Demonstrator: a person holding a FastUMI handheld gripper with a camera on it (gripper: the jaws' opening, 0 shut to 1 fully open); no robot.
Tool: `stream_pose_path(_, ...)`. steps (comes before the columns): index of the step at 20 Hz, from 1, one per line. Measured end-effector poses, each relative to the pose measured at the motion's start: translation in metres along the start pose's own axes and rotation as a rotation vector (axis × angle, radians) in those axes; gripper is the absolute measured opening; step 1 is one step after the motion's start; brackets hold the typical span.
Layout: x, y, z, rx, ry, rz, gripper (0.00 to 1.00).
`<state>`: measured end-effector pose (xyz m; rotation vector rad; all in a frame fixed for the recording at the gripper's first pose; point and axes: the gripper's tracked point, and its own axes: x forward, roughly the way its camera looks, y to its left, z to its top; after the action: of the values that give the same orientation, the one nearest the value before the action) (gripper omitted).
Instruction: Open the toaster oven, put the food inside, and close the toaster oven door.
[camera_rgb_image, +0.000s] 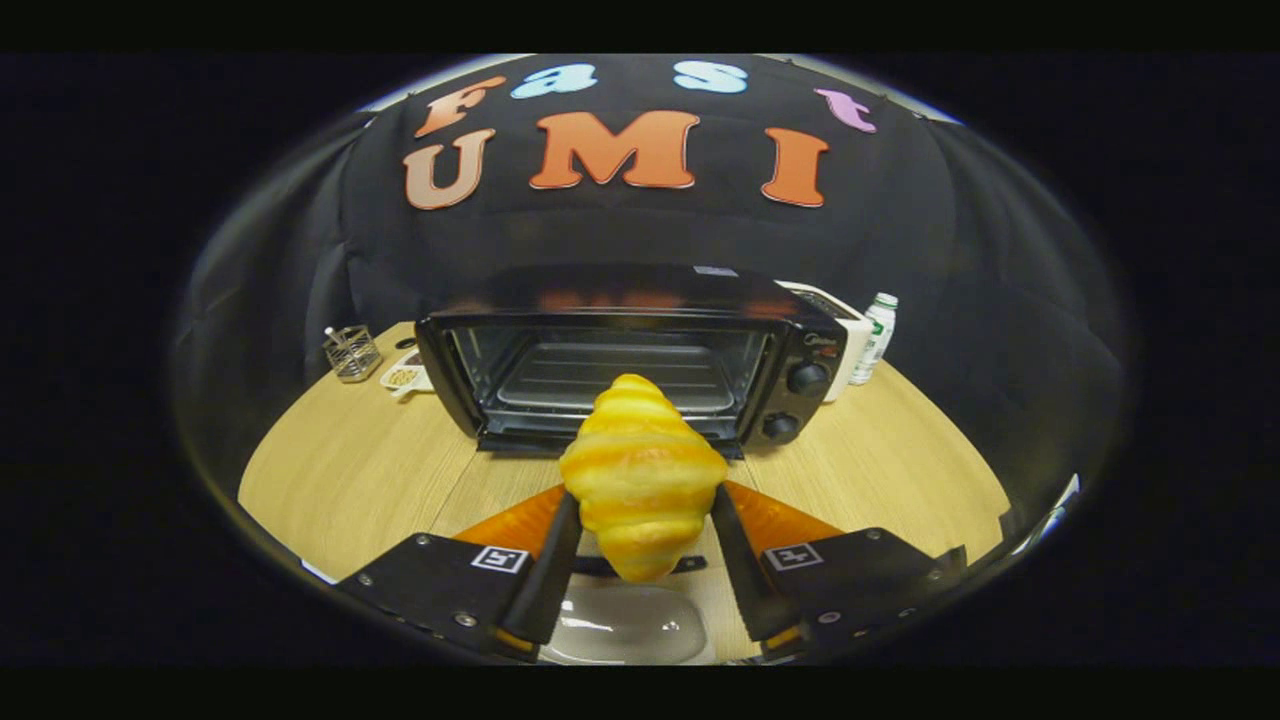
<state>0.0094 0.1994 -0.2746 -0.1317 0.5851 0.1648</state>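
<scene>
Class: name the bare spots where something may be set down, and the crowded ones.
Bare wood flanks the toaster oven and lies before its door. Its rack is bare. Crowded: utensil holder and dish beside it, bottle opposite. Tongs grip the croissant.

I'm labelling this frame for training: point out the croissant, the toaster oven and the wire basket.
croissant (640, 480): gripper view, its striped middle, between the jaws.
toaster oven (806, 377): gripper view, upper knob.
wire basket (353, 355): gripper view, its mesh side.

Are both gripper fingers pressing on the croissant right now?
Touching. The gripper view shows the gripper with both fingers pressed against the croissant sides, holding it clear of the table, short of the open toaster oven.
</scene>
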Motion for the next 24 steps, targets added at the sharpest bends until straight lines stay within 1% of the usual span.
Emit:
stream_pose_path(1,0.008,0.002,0.002,0.003,0.011,-0.003,0.71)
stream_pose_path(5,0.034,0.018,0.014,0.078,0.003,0.035,0.71)
stream_pose_path(7,0.047,0.027,0.022,0.120,-0.011,0.077,0.71)
stream_pose_path(9,0.055,0.038,0.025,0.180,0.002,0.116,0.71)
stream_pose_path(14,0.080,0.047,0.038,0.356,-0.023,0.160,0.71)
stream_pose_path(17,0.093,0.041,0.045,0.375,-0.044,0.148,0.71)
stream_pose_path(20,0.107,0.036,0.051,0.373,-0.079,0.130,0.76)
stream_pose_path(22,0.119,0.035,0.051,0.364,-0.077,0.122,0.80)
stream_pose_path(24,0.122,0.029,0.047,0.344,-0.073,0.086,0.85)
